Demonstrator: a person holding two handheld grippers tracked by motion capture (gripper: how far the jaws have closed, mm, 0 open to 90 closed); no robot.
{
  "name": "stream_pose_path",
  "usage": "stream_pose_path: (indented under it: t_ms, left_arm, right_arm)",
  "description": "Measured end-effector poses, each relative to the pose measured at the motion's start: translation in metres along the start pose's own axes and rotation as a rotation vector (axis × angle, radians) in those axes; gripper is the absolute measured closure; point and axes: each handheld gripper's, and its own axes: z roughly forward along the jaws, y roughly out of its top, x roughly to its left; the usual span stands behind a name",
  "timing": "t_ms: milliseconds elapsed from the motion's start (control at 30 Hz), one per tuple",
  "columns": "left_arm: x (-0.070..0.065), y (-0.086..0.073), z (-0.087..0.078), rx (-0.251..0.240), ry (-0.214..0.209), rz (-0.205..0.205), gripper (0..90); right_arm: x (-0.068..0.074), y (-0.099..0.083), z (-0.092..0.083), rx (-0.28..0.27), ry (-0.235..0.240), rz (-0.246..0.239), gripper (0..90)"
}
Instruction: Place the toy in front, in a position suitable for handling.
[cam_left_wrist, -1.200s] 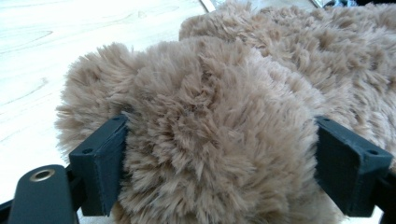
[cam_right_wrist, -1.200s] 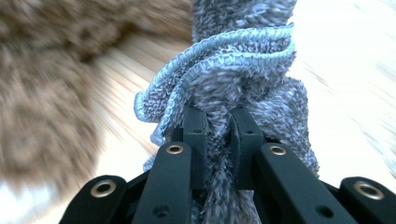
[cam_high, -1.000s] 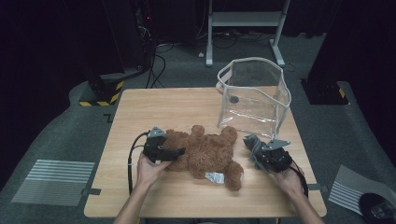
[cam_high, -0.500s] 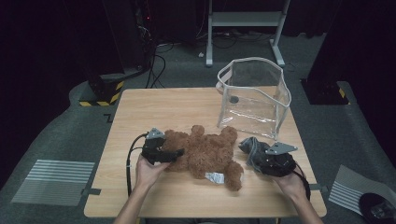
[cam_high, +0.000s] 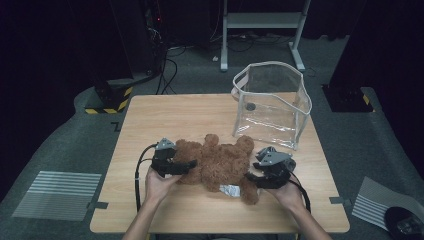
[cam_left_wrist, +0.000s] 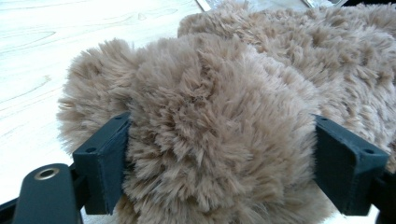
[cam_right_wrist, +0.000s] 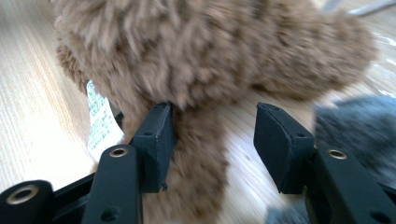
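Here the left gripper (cam_high: 192, 163) is clamped on a fat limb of the brown teddy bear (cam_high: 220, 162); in the left gripper view its two black jaws press into the fur from either side, with the plush bulging between them. The right gripper (cam_high: 248, 176) sits at the bear's other end, by the lower limb, and its jaws have just been closing a little after springing wide. In the right gripper view they stand apart around that limb, one pad against the fur, the other clear of it with bare wood showing in the gap, so nothing is pinched there. The bear lies flat near the front middle of the wooden table (cam_high: 165, 115), a white label (cam_high: 230, 190) poking out beneath it. Behind it, toward the far right corner, stands a clear plastic bag (cam_high: 270, 107) with a white rim, upright and open at the top, near the bear.
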Motion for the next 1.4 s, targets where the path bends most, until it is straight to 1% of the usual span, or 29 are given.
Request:
stream_pose_path:
  t_ms: [133,233,300,400,633,767,900,1067,1200,1300,1367,1400]
  left_arm:
    - [-0.001,-0.002,0.000,-0.005,-0.003,-0.001,18.7]
    - [0.000,-0.005,-0.002,0.000,0.003,-0.002,19.5]
    - [0.002,-0.007,-0.005,-0.002,0.011,-0.011,19.6]
    - [0.006,-0.012,-0.012,-0.009,0.024,-0.022,19.7]
    - [0.016,-0.022,-0.032,-0.002,0.065,-0.039,19.7]
    - [0.022,-0.029,-0.043,-0.010,0.086,-0.054,19.4]
    - [0.028,-0.037,-0.055,-0.020,0.104,-0.072,19.0]
    - [0.036,-0.040,-0.061,-0.028,0.123,-0.089,18.0]
    - [0.040,-0.041,-0.065,-0.038,0.138,-0.102,17.2]
    - [0.041,-0.043,-0.066,-0.048,0.140,-0.107,16.9]
    - [0.040,-0.043,-0.066,-0.061,0.144,-0.104,16.7]
    - [0.040,-0.043,-0.066,-0.064,0.145,-0.104,16.7]
  right_arm:
    - [0.007,0.008,0.013,-0.003,0.027,-0.024,50.8]
    - [0.010,0.014,0.018,-0.011,0.043,-0.026,52.0]
    - [0.013,0.017,0.021,-0.016,0.047,-0.030,52.3]
    - [0.018,0.022,0.026,-0.016,0.058,-0.039,52.6]
    - [0.030,0.036,0.039,-0.017,0.087,-0.066,52.7]
    - [0.039,0.043,0.048,-0.023,0.107,-0.072,52.8]
    - [0.048,0.049,0.055,-0.017,0.127,-0.079,52.7]
    - [0.056,0.057,0.064,-0.012,0.144,-0.088,52.7]
    - [0.060,0.063,0.071,-0.003,0.149,-0.091,52.6]
    - [0.061,0.063,0.073,-0.001,0.145,-0.089,51.9]
    - [0.060,0.063,0.070,0.001,0.131,-0.084,50.1]
    - [0.060,0.062,0.068,0.007,0.112,-0.081,48.9]
